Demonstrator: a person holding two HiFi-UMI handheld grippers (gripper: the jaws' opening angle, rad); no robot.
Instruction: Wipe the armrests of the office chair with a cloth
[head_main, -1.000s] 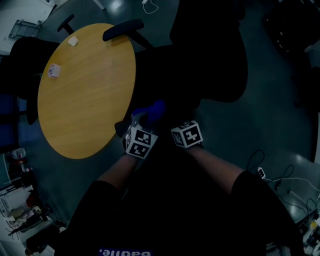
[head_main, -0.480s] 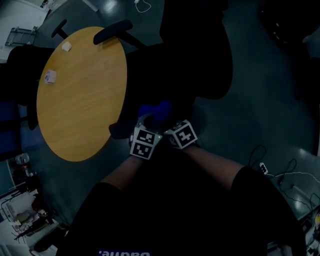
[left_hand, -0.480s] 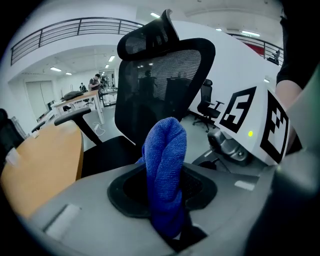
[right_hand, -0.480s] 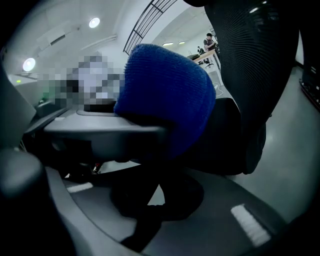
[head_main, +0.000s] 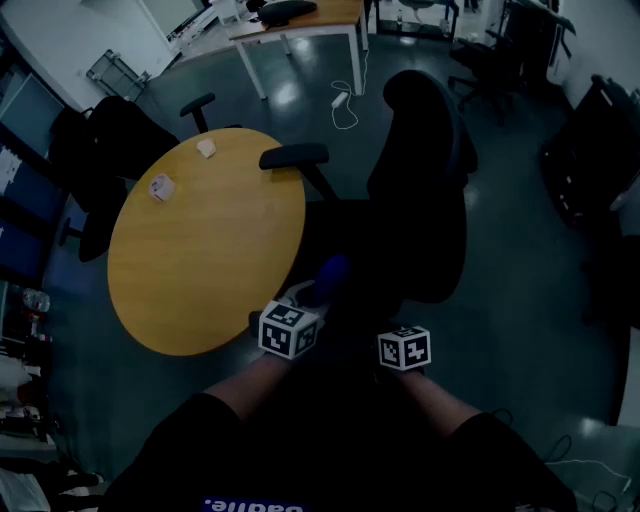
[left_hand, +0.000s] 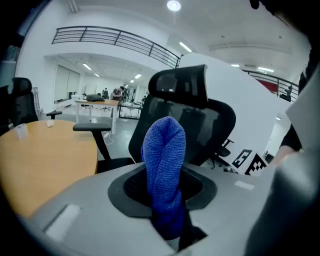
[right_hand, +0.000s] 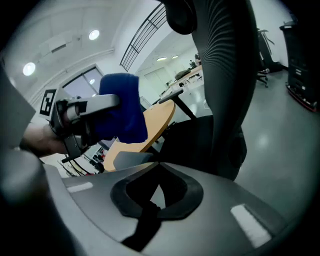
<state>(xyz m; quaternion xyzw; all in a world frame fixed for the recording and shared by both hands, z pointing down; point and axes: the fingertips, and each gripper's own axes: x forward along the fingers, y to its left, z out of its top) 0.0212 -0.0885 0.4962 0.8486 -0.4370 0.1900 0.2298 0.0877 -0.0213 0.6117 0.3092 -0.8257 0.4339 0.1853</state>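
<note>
Your left tongs (head_main: 297, 312) are pinching the blue cloth (left_hand: 163, 165). It stands up from between the jaws as a folded roll, in front of the office chair (head_main: 420, 190) and just at its seat edge. Your right tongs (right_hand: 157, 163) are pressed together with nothing between them, and they hang a little to the right, also on the near side of the chair.

I judge that the cloth is ready in the grip but is not wiping now, because it touches no armrest in these views. The one armrest (head_main: 293, 156) that shows well is on the far side of the chair, beside the round table (head_main: 190, 250). The nearer armrest is too dark to make out.

The next move calls for lowering the cloth flat on an armrest pad and drawing it along the length. The free right tongs could steady the chair, because it may swivel.
</note>
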